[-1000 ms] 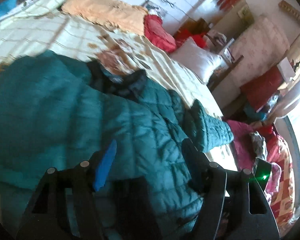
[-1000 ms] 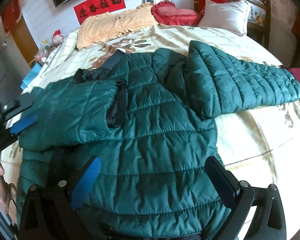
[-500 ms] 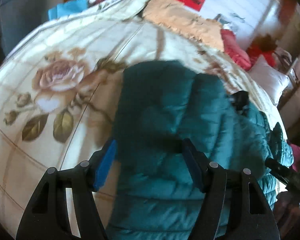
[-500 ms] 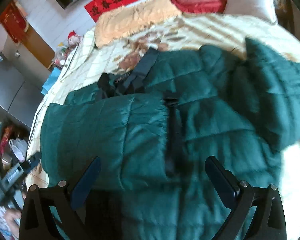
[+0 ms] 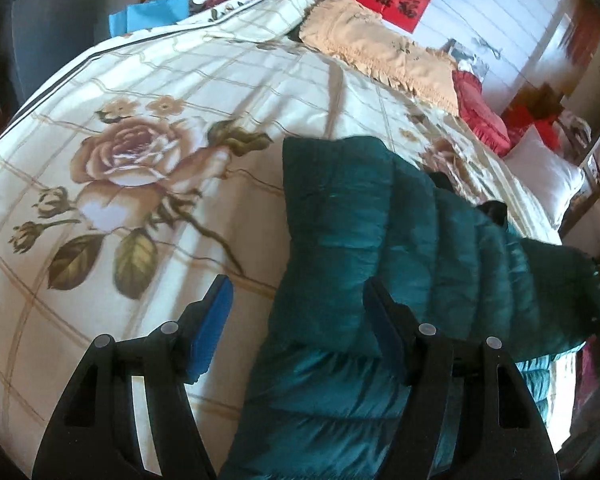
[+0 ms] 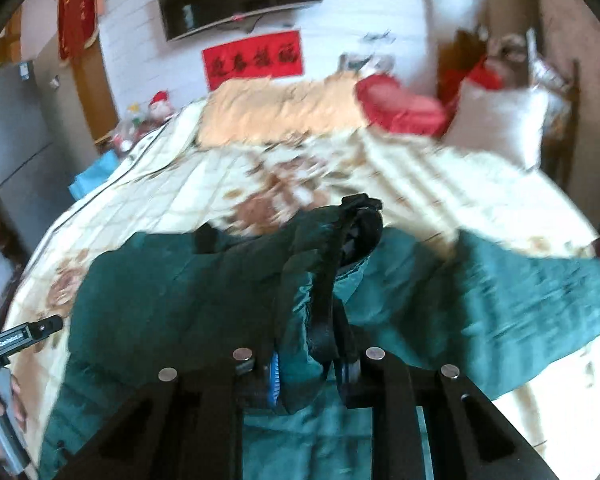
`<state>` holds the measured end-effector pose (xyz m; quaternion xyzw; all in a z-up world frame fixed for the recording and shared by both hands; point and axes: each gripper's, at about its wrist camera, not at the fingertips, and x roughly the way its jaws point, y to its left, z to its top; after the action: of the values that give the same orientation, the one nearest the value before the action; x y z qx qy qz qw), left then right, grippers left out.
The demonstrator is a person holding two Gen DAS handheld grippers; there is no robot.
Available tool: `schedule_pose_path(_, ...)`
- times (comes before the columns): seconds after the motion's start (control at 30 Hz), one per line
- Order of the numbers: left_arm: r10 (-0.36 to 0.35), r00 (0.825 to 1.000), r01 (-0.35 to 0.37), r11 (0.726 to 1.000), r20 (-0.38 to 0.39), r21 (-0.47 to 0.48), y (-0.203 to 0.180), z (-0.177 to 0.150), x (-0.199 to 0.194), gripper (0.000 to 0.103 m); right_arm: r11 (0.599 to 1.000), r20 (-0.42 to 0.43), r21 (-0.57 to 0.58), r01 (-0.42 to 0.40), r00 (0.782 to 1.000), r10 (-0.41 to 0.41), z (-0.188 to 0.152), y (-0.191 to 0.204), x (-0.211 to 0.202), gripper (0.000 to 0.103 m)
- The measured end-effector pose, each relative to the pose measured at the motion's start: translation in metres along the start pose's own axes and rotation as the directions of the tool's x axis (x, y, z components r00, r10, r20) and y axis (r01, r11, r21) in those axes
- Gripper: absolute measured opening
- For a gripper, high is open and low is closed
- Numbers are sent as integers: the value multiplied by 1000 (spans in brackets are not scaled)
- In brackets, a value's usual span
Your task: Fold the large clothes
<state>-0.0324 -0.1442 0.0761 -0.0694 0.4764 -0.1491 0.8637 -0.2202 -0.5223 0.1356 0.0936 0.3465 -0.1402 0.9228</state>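
Only the right view shows its gripper (image 6: 310, 368) pinching the jacket (image 6: 180, 288); the left gripper (image 5: 300, 320) gapes empty.

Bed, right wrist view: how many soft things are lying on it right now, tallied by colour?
Green: 1, the quilted jacket, pinched in the right gripper
Peach: 1, the fringed blanket
Red: 1, the cushion
White: 1, the pillow
Total: 4
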Motion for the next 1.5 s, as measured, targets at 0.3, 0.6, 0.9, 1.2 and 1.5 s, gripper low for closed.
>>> schedule_pose_path(0.3, 19, 998, -20, 1000, -56, -12, -9, -4, 30, 68, 998, -181, 26, 60, 982, -55, -24, -48, 74, 32)
schedule_pose_path(0.6, 20, 998, -23, 999, 66, 45, -30, 12, 7, 68, 997, -78, 72, -11, 997, 16, -20, -32, 22, 63)
schedule_pose_path(0.9, 93, 995, -95, 992, 25, 88, -45, 14, 50, 68, 994, -140, -87, -65, 989, 53, -16, 32, 80, 61)
schedule_pose_path(1.2, 70, 998, -70, 996, 5, 48, -36, 10, 71, 80, 989, -170, -148, 30, 984, -55, -17, 27, 131, 61)
schedule_pose_path(1.5, 70, 997, -71, 997, 15, 44, -33, 9, 73, 80, 995, -147, -100, -14, 989, -1, -12, 18, 77, 61)
